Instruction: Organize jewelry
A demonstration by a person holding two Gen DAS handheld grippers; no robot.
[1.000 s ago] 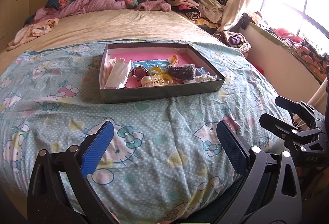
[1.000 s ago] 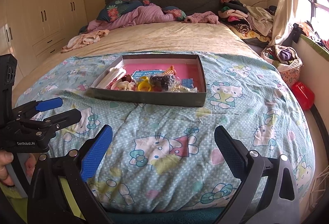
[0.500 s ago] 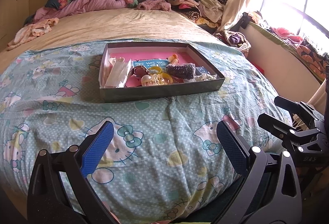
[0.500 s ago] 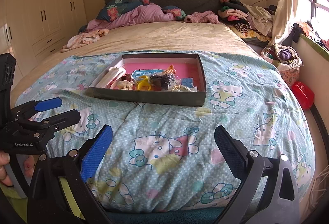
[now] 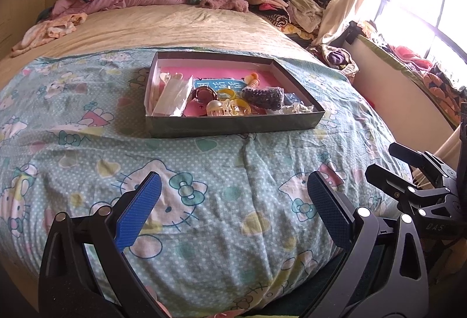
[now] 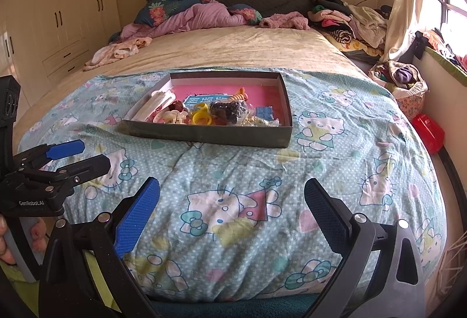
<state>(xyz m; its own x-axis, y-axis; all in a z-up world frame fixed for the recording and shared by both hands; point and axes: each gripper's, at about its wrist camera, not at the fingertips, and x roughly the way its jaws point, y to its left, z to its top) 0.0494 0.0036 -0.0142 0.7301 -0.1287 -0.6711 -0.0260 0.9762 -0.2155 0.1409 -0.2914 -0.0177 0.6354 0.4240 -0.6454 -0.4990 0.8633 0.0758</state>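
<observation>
A shallow dark box (image 5: 233,127) (image 6: 204,137) with a pink floor lies on the cat-print blanket. Inside it are yellow rings (image 5: 226,93) (image 6: 201,113), a bag of dark beads (image 5: 264,96) (image 6: 227,111), a white hair claw (image 5: 217,109) (image 6: 175,116), a brown bangle (image 5: 204,93) and white packets (image 5: 172,99). My left gripper (image 5: 232,208) is open over the blanket, well short of the box. My right gripper (image 6: 232,208) is open too, equally far back. Each gripper shows at the edge of the other's view, left gripper (image 6: 76,156), right gripper (image 5: 382,160).
Crumpled bedding and pillows (image 6: 204,17) lie at the headboard. Clothes (image 6: 350,23) are piled at the far right corner. A basket (image 6: 405,84) and a red item (image 6: 429,131) sit on the floor by the window wall. Wardrobes (image 6: 58,20) line the left wall.
Both grippers have edged slightly forward toward the box. Their jaws stay as wide as before.
</observation>
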